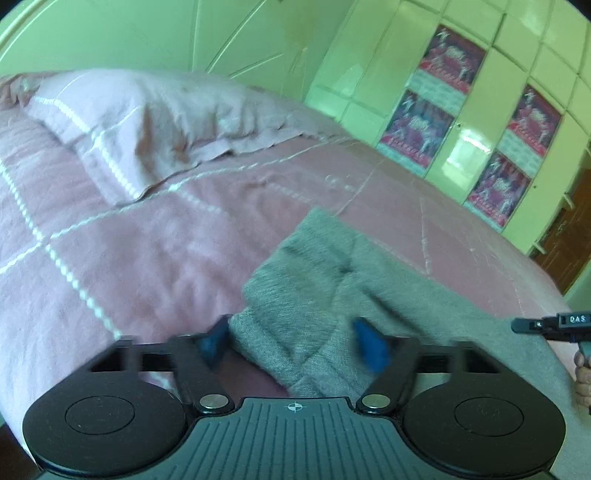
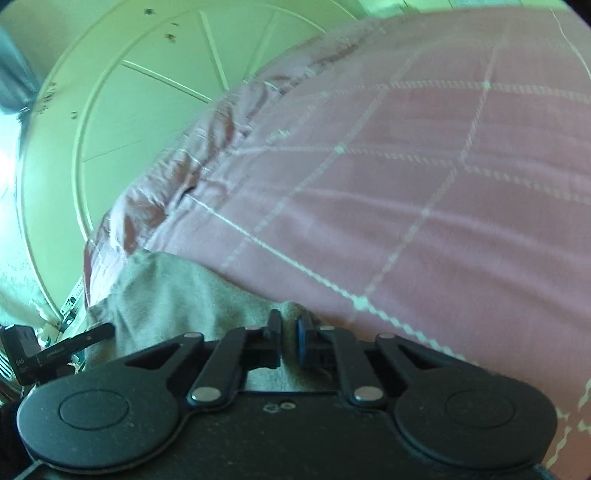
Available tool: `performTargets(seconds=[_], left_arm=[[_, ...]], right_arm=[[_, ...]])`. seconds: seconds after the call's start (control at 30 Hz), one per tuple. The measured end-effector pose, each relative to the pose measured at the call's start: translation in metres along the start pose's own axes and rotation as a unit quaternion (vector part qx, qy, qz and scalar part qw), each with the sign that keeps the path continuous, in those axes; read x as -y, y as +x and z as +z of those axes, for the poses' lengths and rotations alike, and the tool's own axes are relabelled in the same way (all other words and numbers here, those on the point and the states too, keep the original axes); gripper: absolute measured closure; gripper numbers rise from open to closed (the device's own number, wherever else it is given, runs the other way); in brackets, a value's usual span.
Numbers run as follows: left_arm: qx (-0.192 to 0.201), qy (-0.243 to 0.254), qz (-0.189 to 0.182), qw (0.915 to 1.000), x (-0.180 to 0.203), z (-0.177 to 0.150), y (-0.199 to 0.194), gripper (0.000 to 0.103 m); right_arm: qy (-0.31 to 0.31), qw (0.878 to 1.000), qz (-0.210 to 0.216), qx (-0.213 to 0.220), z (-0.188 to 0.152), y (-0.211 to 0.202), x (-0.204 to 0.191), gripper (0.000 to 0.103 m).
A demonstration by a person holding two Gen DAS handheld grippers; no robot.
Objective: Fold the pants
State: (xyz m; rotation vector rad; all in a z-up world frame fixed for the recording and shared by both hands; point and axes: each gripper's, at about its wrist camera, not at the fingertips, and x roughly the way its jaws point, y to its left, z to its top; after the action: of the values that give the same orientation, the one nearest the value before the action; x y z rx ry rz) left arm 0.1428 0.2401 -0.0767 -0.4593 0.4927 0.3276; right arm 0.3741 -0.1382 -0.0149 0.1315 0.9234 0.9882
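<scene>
Two grippers work one garment: the grey pants [image 1: 332, 280] lie on the pink checked bedspread [image 1: 122, 266], near the bed's foot edge rather than up by the pillow [image 1: 140, 122] at the headboard [image 1: 221, 33] end; their long axis seems to run slantwise away from the left gripper [image 1: 295, 341] toward the wardrobe [image 1: 480, 110] side — motion blur makes the far end hard to read. The left gripper's jaws stand wide apart, the blue pads [image 1: 373, 347] straddling a bunched fold of the cloth without closing on it; the right gripper [image 2: 289, 341] has its jaws drawn almost together, a pinch of grey fabric apparently caught between them at the bed's edge. So the cloth lies directly ahead of the left jaws and just under them — the left is the nearer to a fresh hold, judging by this.
</scene>
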Motion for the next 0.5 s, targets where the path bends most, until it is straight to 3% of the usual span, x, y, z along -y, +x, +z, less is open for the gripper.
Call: performTargets(seconds=[0.1,0.17,0.2,0.23,0.27,0.33,0.4,0.5], left_arm=[[0.031,0.020,0.016,0.9992,0.008,-0.002,-0.009,0.048],[0.021,0.039,0.034,0.9984,0.013,-0.004,-0.002,0.048],[0.012,0.041,0.039,0.9983,0.014,-0.004,0.002,0.046],[0.002,0.038,0.040,0.9985,0.012,-0.003,0.005,0.043],[-0.001,0.033,0.042,0.9986,0.011,-0.002,0.006,0.039],[-0.005,0.020,0.049,0.9986,0.005,-0.001,0.005,0.017],[0.002,-0.005,0.067,0.9977,-0.002,0.000,-0.001,0.000],[0.047,-0.004,0.077,0.9959,0.002,-0.002,-0.017,0.000]], right_arm=[[-0.021,0.999,-0.023,0.032,0.006,-0.014,-0.006,0.103],[-0.043,0.996,-0.073,0.000,0.000,0.005,-0.003,0.103],[-0.031,0.995,-0.092,-0.029,-0.006,0.020,0.005,0.103],[-0.015,0.995,-0.096,-0.032,-0.012,0.029,0.011,0.103],[0.000,0.995,-0.096,-0.020,-0.012,0.029,0.014,0.103],[0.041,0.994,-0.099,-0.001,-0.010,0.018,0.016,0.091],[0.046,0.989,-0.130,0.058,-0.014,-0.015,0.009,0.089],[0.051,0.981,-0.142,0.121,-0.032,-0.078,0.005,0.088]])
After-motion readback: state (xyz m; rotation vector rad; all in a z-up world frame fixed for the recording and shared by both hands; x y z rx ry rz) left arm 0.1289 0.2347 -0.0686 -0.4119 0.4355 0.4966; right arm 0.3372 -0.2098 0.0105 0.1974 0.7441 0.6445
